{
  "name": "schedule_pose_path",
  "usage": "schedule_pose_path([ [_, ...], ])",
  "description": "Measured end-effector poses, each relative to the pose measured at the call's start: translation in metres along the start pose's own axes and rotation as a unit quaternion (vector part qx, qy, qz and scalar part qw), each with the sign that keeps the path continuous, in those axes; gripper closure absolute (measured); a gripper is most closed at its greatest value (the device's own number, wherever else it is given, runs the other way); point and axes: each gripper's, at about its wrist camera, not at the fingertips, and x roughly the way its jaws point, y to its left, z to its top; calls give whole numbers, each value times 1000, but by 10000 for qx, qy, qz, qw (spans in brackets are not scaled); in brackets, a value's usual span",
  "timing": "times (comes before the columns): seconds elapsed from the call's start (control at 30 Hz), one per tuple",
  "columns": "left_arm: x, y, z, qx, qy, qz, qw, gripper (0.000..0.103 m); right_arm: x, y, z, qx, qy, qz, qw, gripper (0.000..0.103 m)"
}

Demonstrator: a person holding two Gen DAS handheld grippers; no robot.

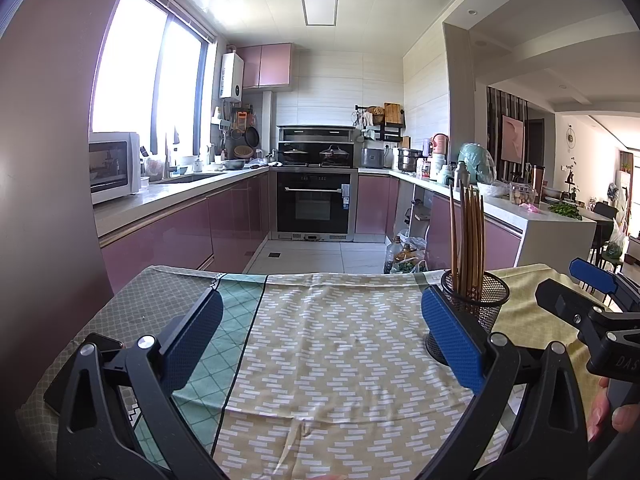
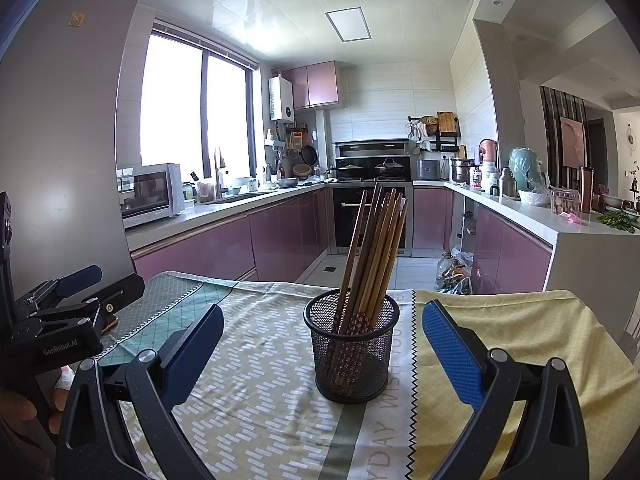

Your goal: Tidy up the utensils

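The right gripper (image 2: 322,344) is spread wide and holds nothing. Its blue pads (image 2: 452,354) flank the mesh cup (image 2: 352,344) without touching it; the cup stands between and just ahead of them. The left gripper (image 1: 320,338) is also wide apart and empty, with only the cloth (image 1: 320,340) between its fingers. From its camera the cup (image 1: 476,300) sits just behind the right-hand pad, partly hidden by it. A hand (image 1: 616,412) shows at the lower right edge of that view, on the other tool's handle.

The chopsticks (image 2: 376,252) stand bunched in the cup, brown, leaning to the right, their patterned ends down inside the mesh. The cup rests upright on the cloth, which is patched: beige with white dashes in the middle, teal lattice (image 2: 172,312) to the left, yellow (image 2: 520,340) to the right, with grey lettering along a white band.

Beyond the table edge lies a kitchen: pink cabinets (image 2: 280,240) on both sides, an oven (image 1: 314,204) at the far end, a microwave (image 1: 114,166) by a bright window (image 1: 148,76), and a crowded counter (image 2: 532,212) on the right.
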Motion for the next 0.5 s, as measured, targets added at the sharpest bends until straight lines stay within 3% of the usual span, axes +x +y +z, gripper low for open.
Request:
schedule_pose_path([
  [0.5,0,-1,-1,11,-6,-15,10000,5,-1,0,1,14,2,14,10000,7],
])
